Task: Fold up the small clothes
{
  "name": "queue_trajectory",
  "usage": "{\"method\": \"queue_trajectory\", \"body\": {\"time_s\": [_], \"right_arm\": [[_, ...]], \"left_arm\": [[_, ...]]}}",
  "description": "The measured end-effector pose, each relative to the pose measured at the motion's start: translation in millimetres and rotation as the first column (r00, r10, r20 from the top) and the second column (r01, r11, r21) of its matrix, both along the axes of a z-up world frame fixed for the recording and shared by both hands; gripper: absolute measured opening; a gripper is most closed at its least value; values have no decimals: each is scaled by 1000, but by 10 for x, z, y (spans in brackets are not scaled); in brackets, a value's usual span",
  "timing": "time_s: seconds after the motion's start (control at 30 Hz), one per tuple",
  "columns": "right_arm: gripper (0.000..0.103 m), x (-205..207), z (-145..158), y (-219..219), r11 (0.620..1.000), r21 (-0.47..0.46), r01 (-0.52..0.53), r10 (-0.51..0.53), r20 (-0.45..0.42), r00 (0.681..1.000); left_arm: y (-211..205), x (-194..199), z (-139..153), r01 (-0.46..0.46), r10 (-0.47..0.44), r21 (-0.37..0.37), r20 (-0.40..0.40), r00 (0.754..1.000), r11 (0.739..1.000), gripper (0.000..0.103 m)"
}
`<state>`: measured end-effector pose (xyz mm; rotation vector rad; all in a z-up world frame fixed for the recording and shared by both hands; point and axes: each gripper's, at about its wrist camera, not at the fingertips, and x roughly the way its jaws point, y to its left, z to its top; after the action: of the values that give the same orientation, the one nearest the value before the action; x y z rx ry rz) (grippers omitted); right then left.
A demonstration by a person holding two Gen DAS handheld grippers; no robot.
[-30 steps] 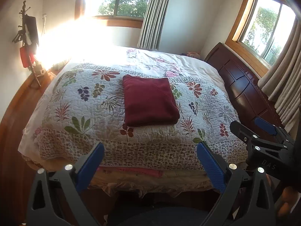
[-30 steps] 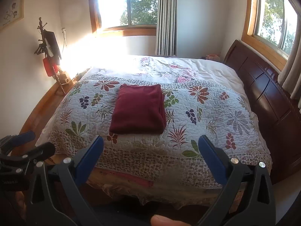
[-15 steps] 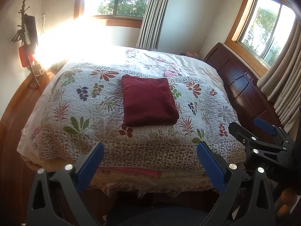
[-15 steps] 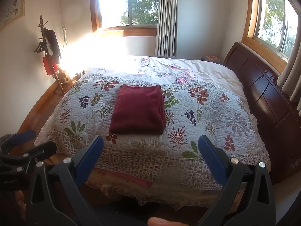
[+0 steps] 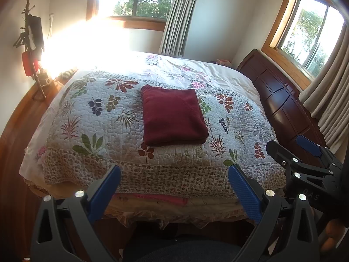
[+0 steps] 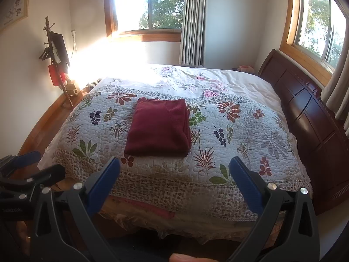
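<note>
The dark red garment lies as a neat squared packet on the flowered quilt, about midway across the bed and well back from its near edge. Both tools hang short of that edge, over the floor. The left gripper has its blue pads spread wide with nothing between them; the right gripper is likewise wide apart and empty, and it shows at the right of the left wrist view.

The fold looks finished, so the step in hand is most likely the retreat, or a last check of the packet. To do it well, keep both grippers clear of the cloth and of the quilt's border, so no pad drags the fabric and loosens a layer. If the packet needs tidying, the right side shows stacked edges in the right wrist view; a light press from above there would probably serve better than a pinch, which could pull the layers askew.

Against the frame a second ago almost nothing differs: the garment has the same shape and place, the jaws are equally wide, and the views have shifted only slightly, with the bed sitting a touch lower in the picture.
</note>
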<state>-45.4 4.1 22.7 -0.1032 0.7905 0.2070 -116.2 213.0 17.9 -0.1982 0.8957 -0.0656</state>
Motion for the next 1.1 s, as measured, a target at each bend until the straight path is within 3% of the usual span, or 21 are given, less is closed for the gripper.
{"method": "queue_trajectory", "body": {"time_s": [1.1], "right_arm": [[100, 119, 8, -45, 1000, 16, 2, -2, -3, 1000]], "left_arm": [[31, 144, 41, -6, 6, 0, 8, 1000, 1000, 99]]}}
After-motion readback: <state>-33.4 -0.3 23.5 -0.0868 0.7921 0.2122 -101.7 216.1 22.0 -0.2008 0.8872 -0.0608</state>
